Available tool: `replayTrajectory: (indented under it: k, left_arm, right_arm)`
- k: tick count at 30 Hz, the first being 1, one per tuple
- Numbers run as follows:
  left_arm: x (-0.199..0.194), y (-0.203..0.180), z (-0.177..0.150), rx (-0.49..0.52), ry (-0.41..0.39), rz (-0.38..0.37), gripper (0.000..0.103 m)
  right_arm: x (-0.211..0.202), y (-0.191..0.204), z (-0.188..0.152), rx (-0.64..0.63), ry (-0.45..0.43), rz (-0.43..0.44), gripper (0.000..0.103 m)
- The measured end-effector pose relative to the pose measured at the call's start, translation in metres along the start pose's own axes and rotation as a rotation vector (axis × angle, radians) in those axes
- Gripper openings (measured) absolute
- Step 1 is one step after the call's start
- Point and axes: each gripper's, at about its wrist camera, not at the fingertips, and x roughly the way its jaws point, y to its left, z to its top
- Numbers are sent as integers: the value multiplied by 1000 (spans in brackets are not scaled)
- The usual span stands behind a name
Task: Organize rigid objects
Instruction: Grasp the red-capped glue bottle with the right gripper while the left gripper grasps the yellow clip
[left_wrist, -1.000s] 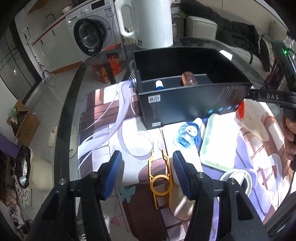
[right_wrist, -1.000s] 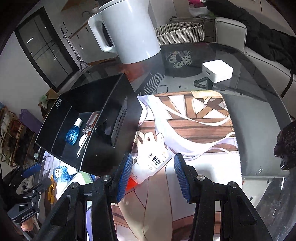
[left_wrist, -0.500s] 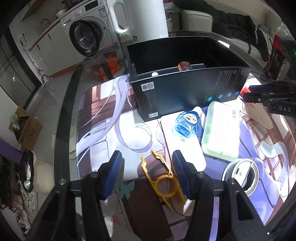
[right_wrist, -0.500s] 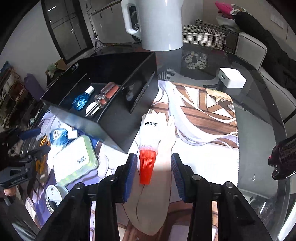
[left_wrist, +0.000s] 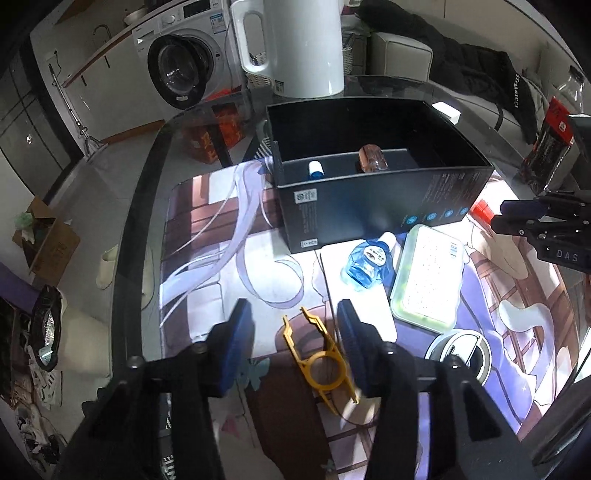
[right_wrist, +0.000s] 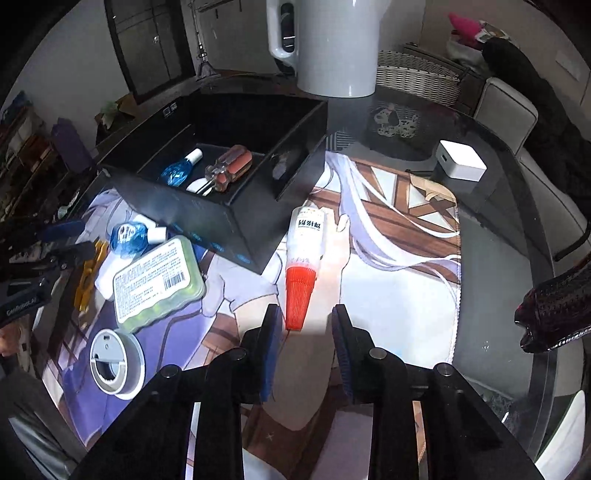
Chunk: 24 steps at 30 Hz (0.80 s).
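A yellow plastic clip tool (left_wrist: 317, 354) lies on the printed mat between the blue pads of my left gripper (left_wrist: 293, 321). Its jaws are opening and the pads do not touch the tool. A white glue bottle (right_wrist: 310, 229) with a red cap (right_wrist: 297, 295) lies beside the black box (right_wrist: 221, 214). The cap tip sits just ahead of my right gripper (right_wrist: 306, 317), near its left pad, with a gap on both sides. The box (left_wrist: 369, 206) holds a blue bottle (right_wrist: 177, 171) and an orange-handled screwdriver (right_wrist: 229, 166).
A second blue bottle (left_wrist: 367, 264), a green-edged case (left_wrist: 424, 280) and a round white reel (left_wrist: 460, 350) lie on the mat in front of the box. A white kettle (right_wrist: 332, 44) stands behind it. A white cube (right_wrist: 460, 162) sits on the glass at the right.
My right gripper has rolled and shifted, so the glue bottle's red cap now points at its gap, and its jaws have narrowed. The left jaws have widened around the yellow tool.
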Motion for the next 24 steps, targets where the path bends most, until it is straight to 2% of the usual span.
replayTrajectory:
  k: [1, 3, 9, 14, 16, 18, 22, 24]
  left_arm:
    - [-1, 2, -1, -9, 2, 3, 63]
    - [0, 4, -2, -16, 21, -6, 63]
    - [7, -2, -11, 7, 69, 4, 63]
    - [15, -2, -17, 18, 105, 9, 63]
    - [16, -3, -18, 22, 97, 6, 63]
    - [15, -4, -18, 31, 92, 13, 64]
    - [16, -2, -15, 29, 87, 28, 60]
    - [16, 0, -14, 17, 94, 10, 52]
  right_arm:
    - [-1, -3, 2, 17, -7, 11, 41]
    - [-2, -5, 7, 28, -31, 4, 46]
    - [14, -14, 27, 56, -54, -6, 46]
    - [24, -2, 36, 32, -56, -32, 45]
    - [28, -1, 36, 25, -50, -32, 33]
    - [31, 1, 35, 19, -29, -22, 27]
    - [30, 6, 29, -10, -15, -28, 21]
    - [27, 8, 24, -15, -7, -12, 21]
